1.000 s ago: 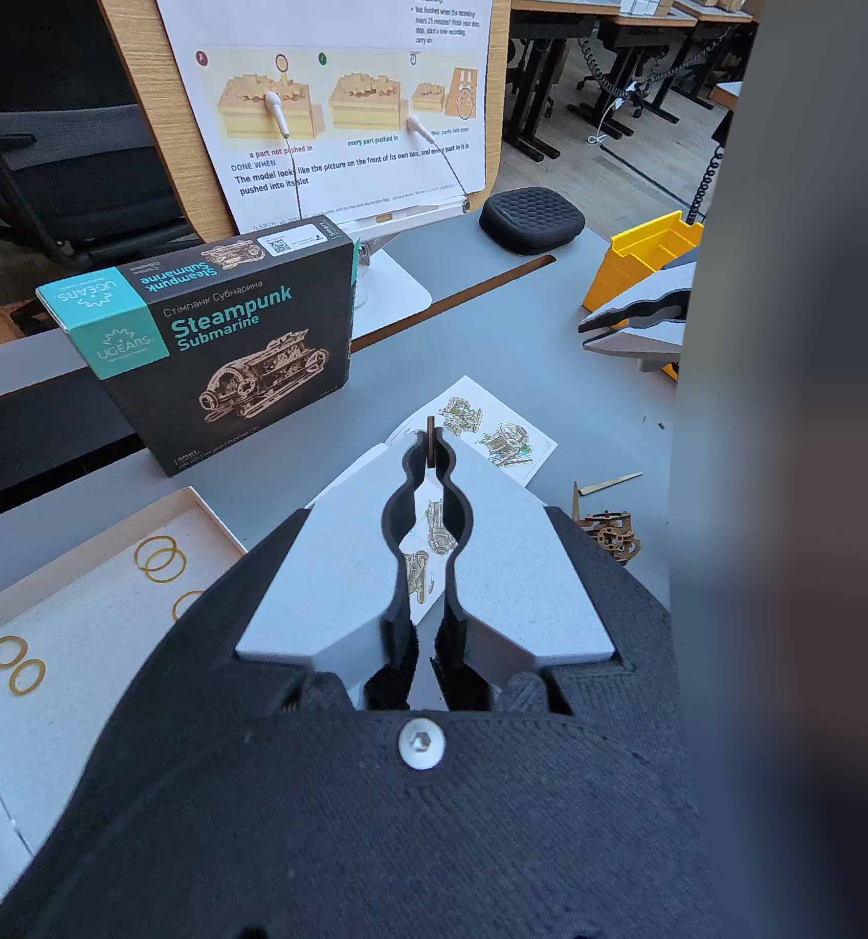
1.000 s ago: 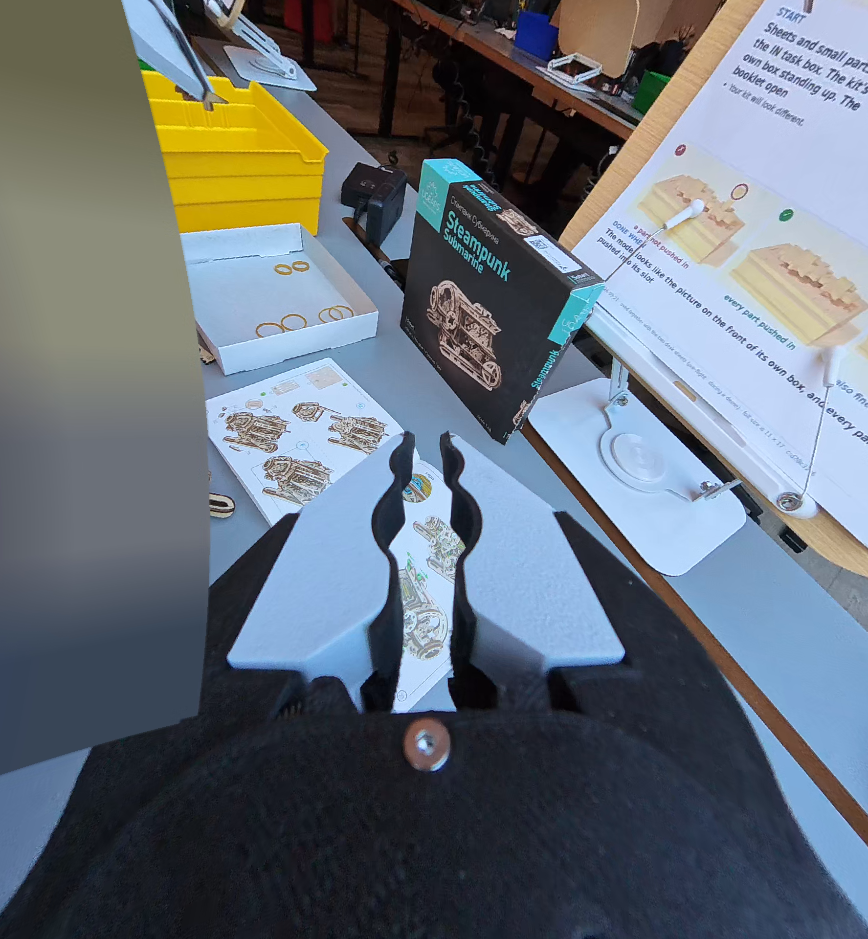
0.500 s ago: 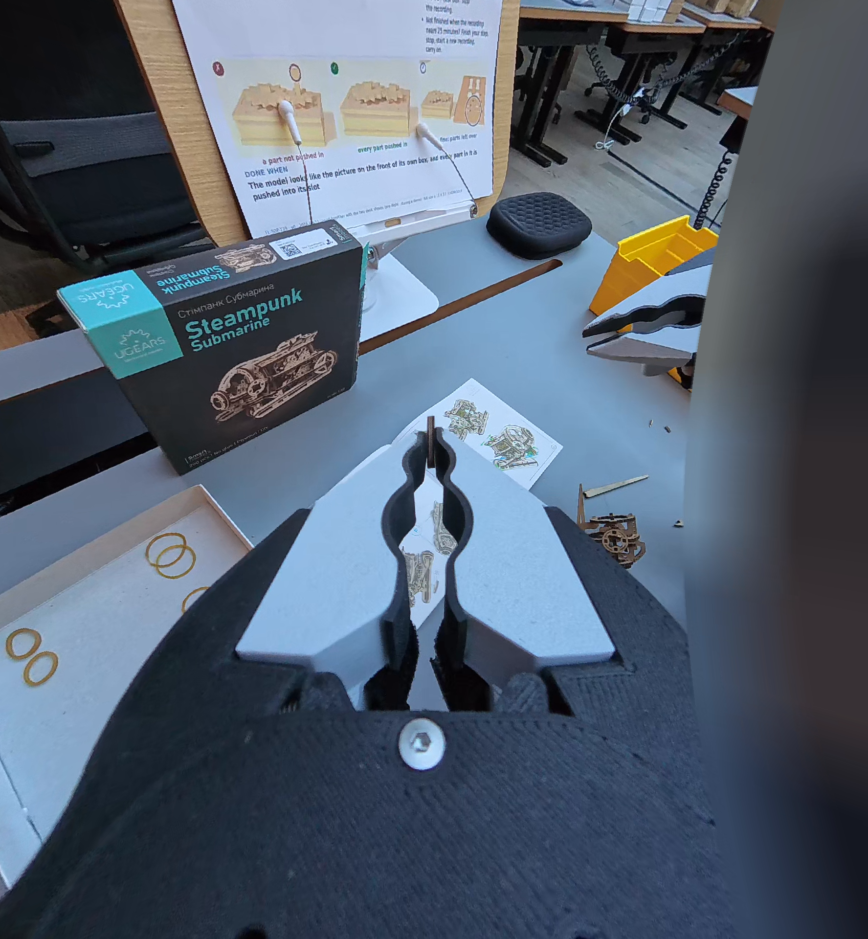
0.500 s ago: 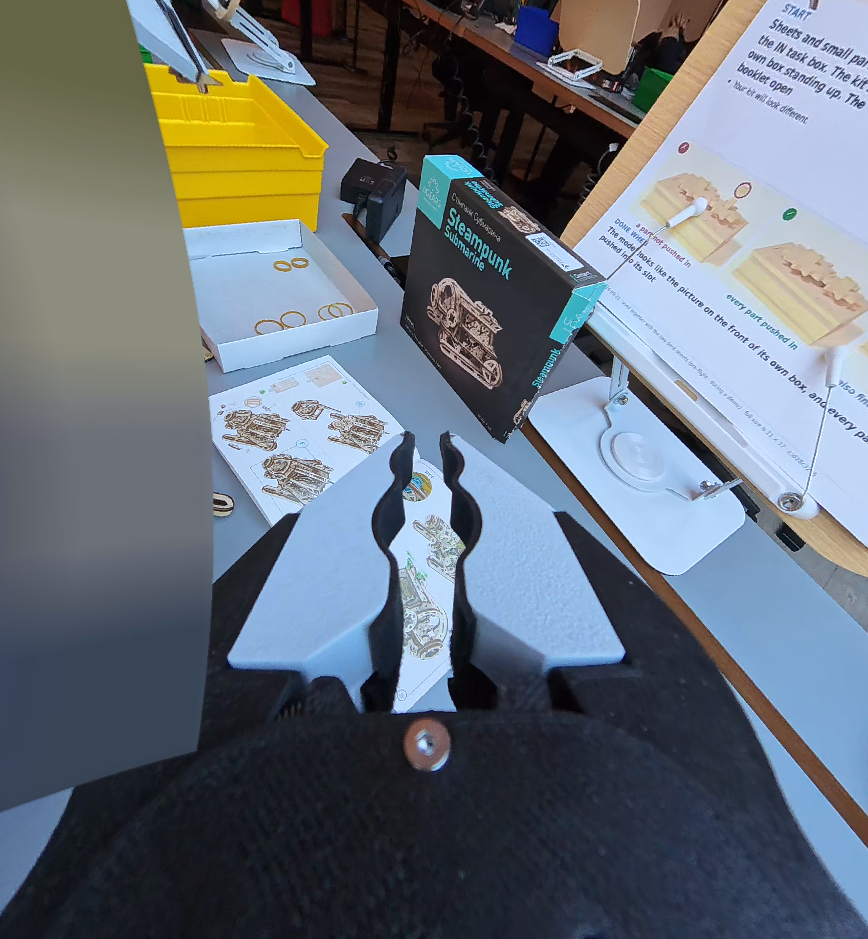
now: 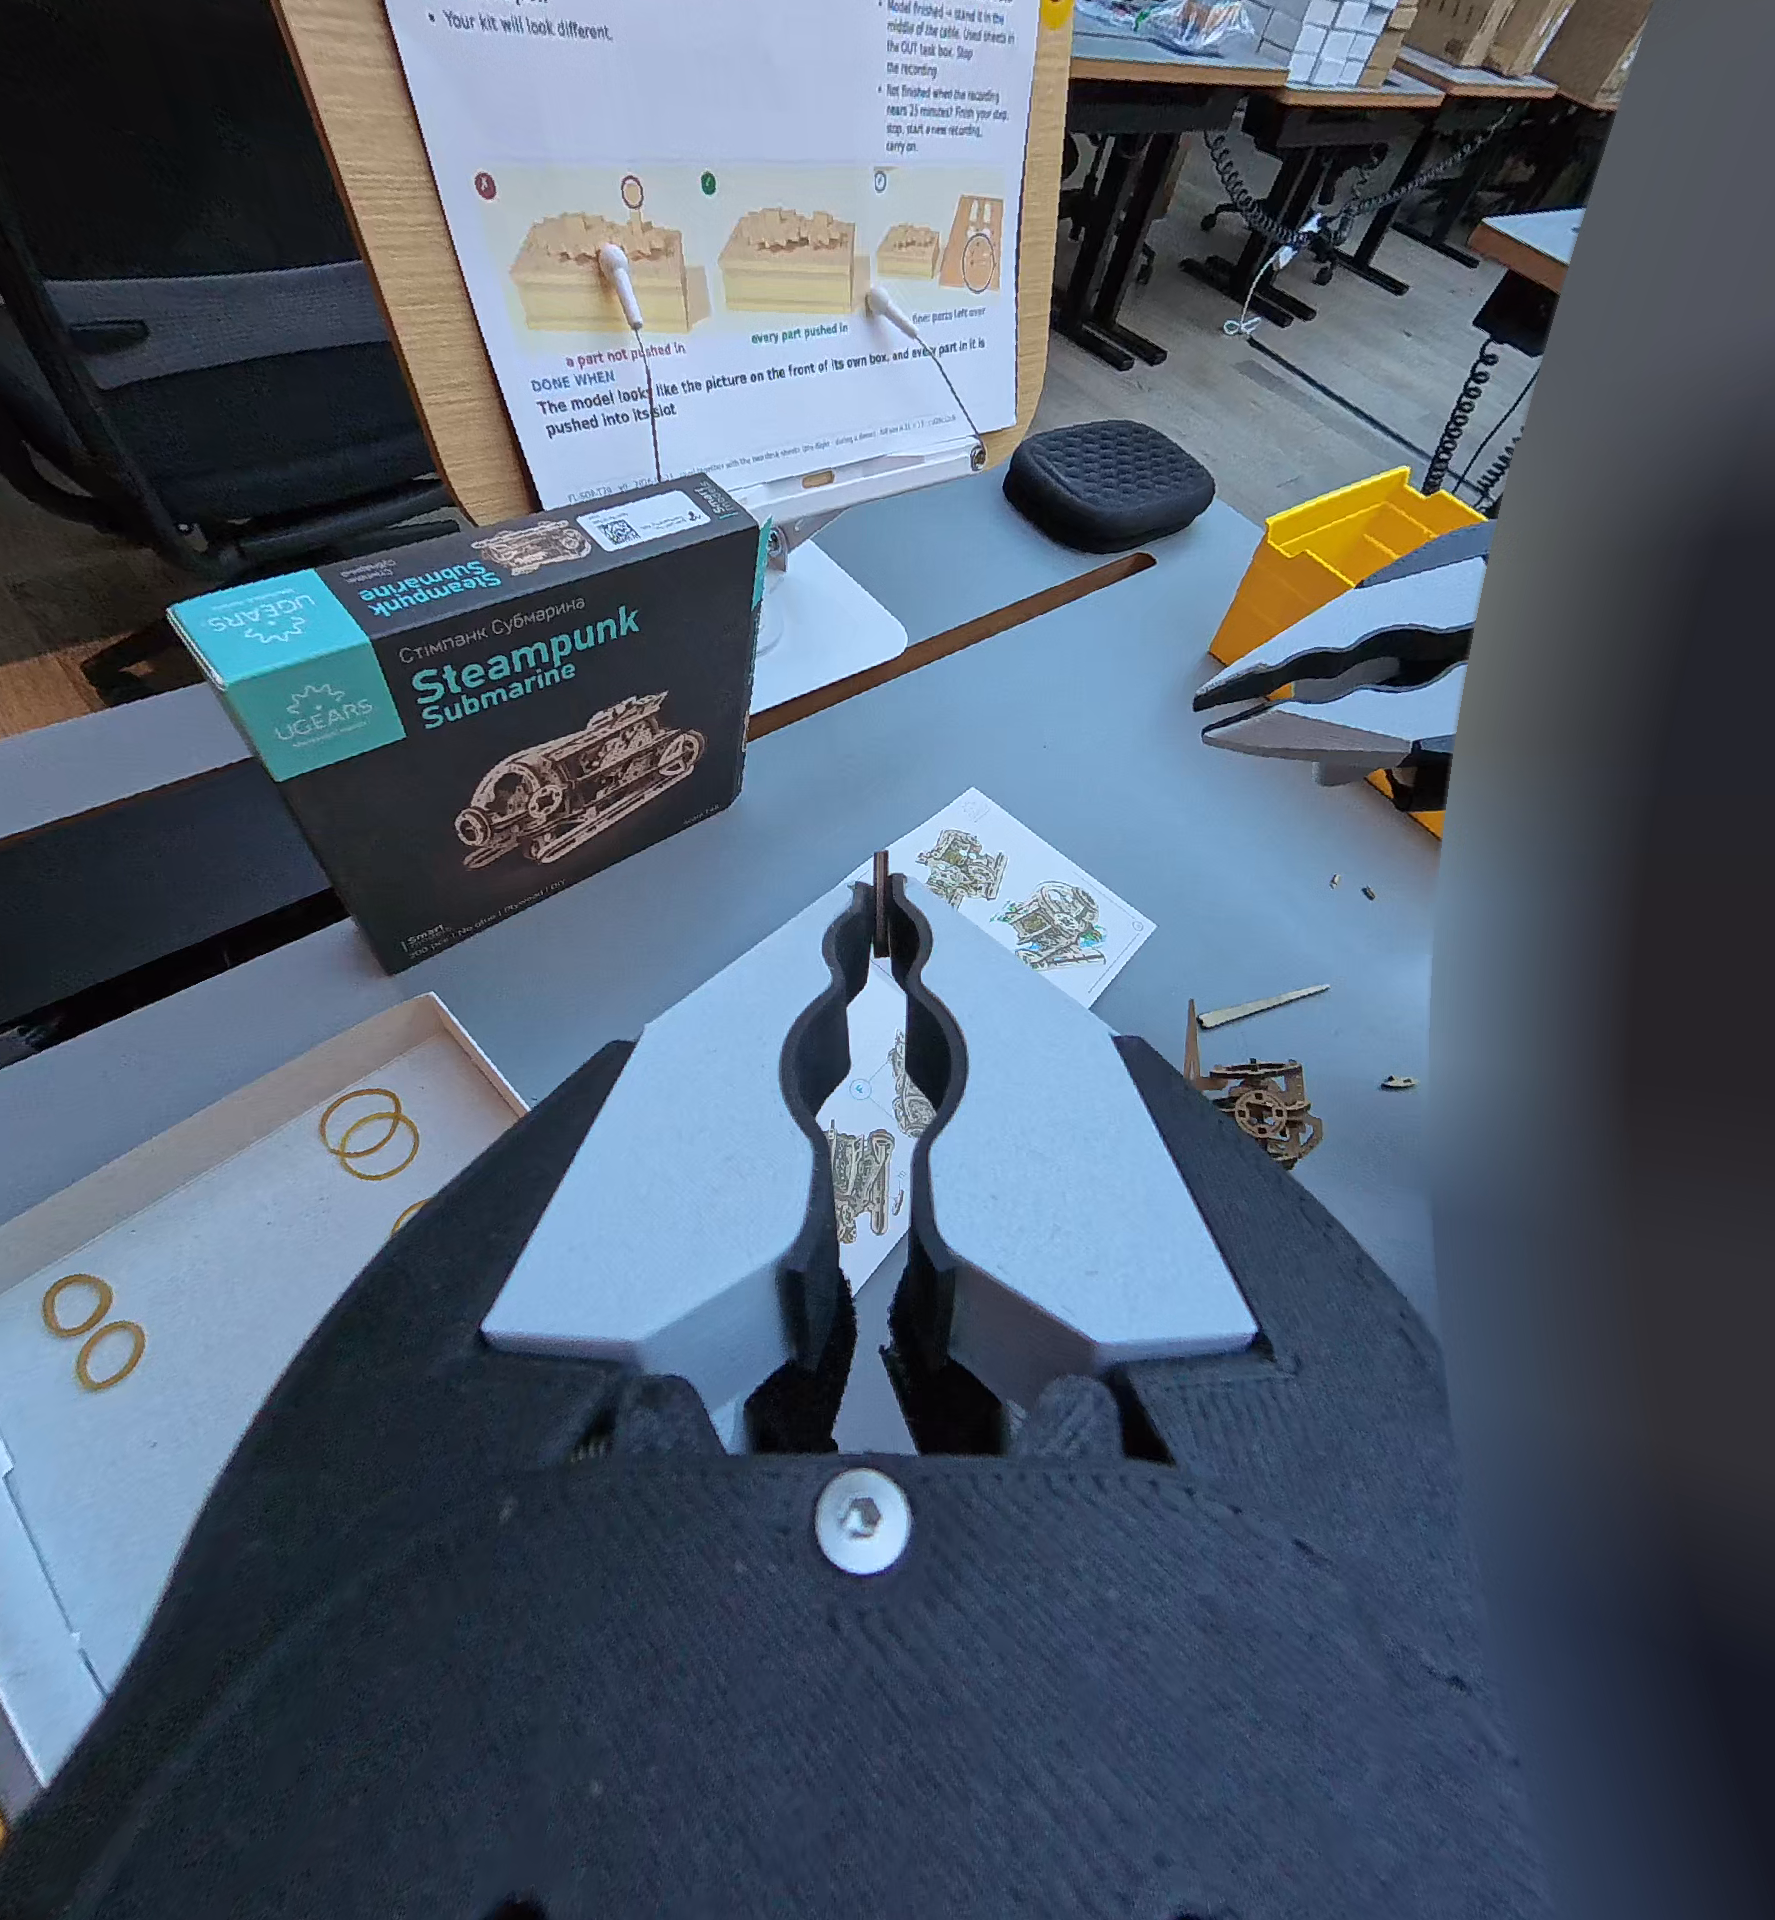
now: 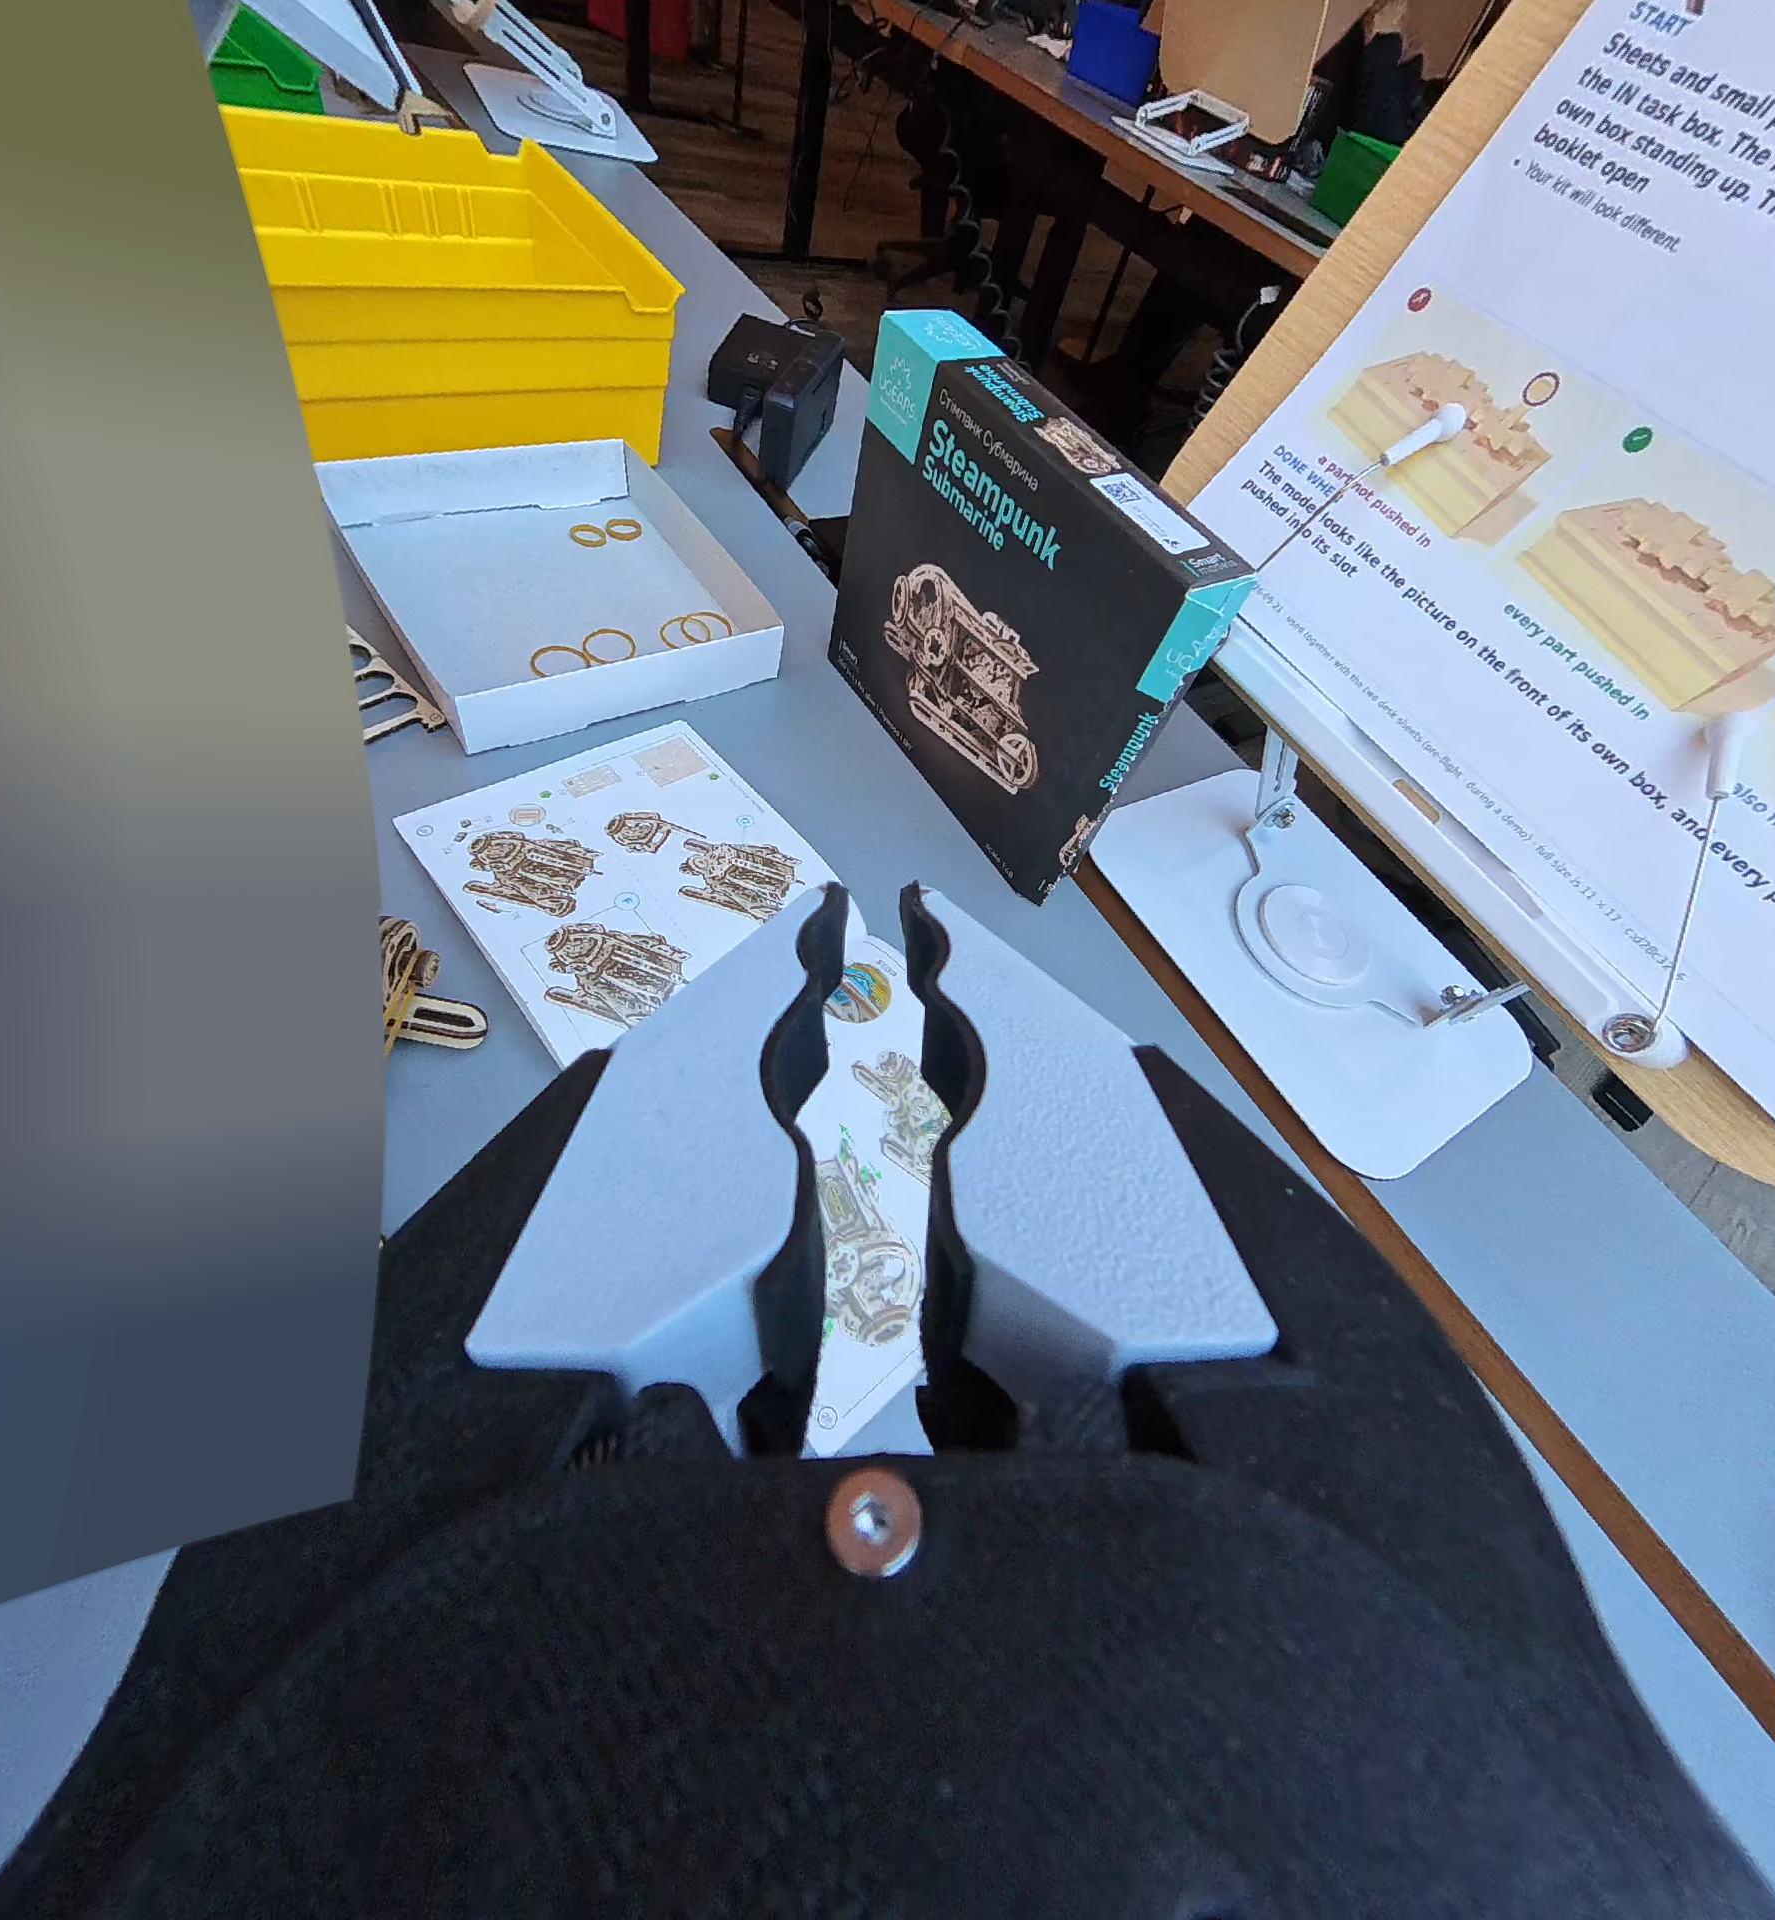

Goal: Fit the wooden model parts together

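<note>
My left gripper (image 5: 881, 902) is shut on a thin flat wooden part (image 5: 881, 883) that stands on edge between its tips, held above the open booklet (image 5: 1030, 896). A small wooden sub-assembly (image 5: 1262, 1110) and a wooden stick (image 5: 1262, 1006) lie on the grey table to its right. My right gripper (image 6: 872, 900) is open a little and empty, above the booklet (image 6: 613, 862). It also shows at the right edge of the left wrist view (image 5: 1205, 720). More wooden parts (image 6: 421, 992) lie left of the booklet.
The dark kit box (image 5: 509, 727) stands behind the booklet, with the instruction board (image 5: 737, 229) behind it. A white tray (image 5: 187, 1226) with rubber bands (image 5: 372, 1135) is on the left. A yellow bin (image 6: 447, 281), a black adapter (image 6: 779, 390) and a black pad (image 5: 1106, 483) stand at the back. About 20 cm separates my left fingertips from my right. From my right tips it is roughly 20 cm to the small wooden sub-assembly (image 5: 1262, 1110); from my left, 30 cm.
The left gripper, still shut on the wooden part, has swung a little so the box and board sit further right in its view. The right gripper has barely shifted.
</note>
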